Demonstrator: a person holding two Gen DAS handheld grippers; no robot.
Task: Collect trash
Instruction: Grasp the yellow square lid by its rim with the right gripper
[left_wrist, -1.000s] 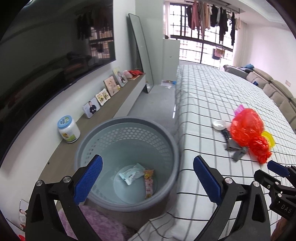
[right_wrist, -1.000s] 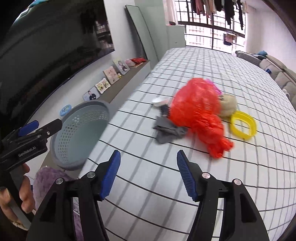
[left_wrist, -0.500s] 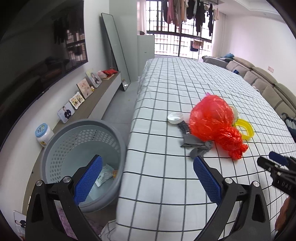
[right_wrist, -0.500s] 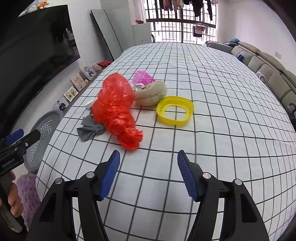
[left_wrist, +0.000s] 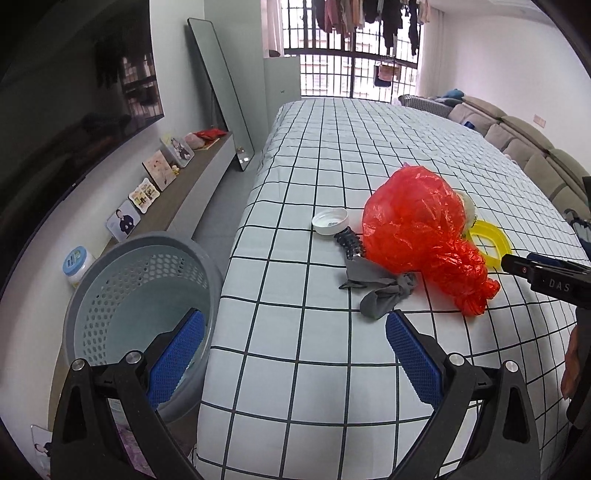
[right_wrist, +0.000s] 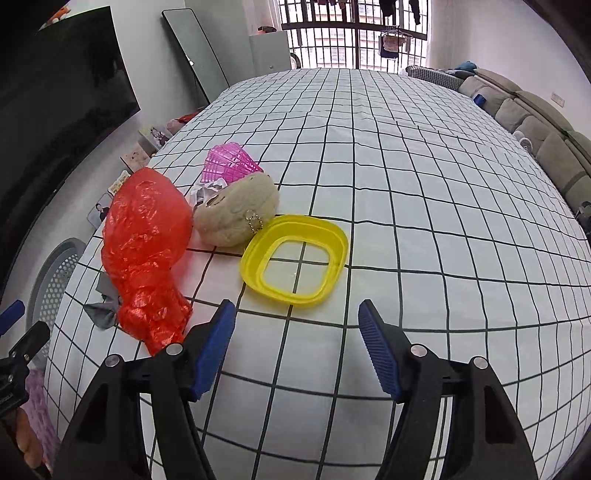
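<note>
Red bag (right_wrist: 146, 247) lies lengthwise, knotted end toward claws; left claw (left_wrist: 291, 354), right claw (right_wrist: 295, 343) released.

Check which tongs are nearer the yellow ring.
Right. The right tongs hang open just short of the yellow ring, which sits almost centred ahead of them. The left tongs are open farther back, with the ring off to their right behind the red plastic bag.

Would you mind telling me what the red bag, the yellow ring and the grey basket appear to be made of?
Red bag: thin glossy plastic film, judging by its crinkles and shine-through.
Yellow ring: rigid, smooth, slightly translucent plastic, with a moulded stepped rim.
Grey basket: matte moulded plastic, its wall perforated with regular round holes.
</note>
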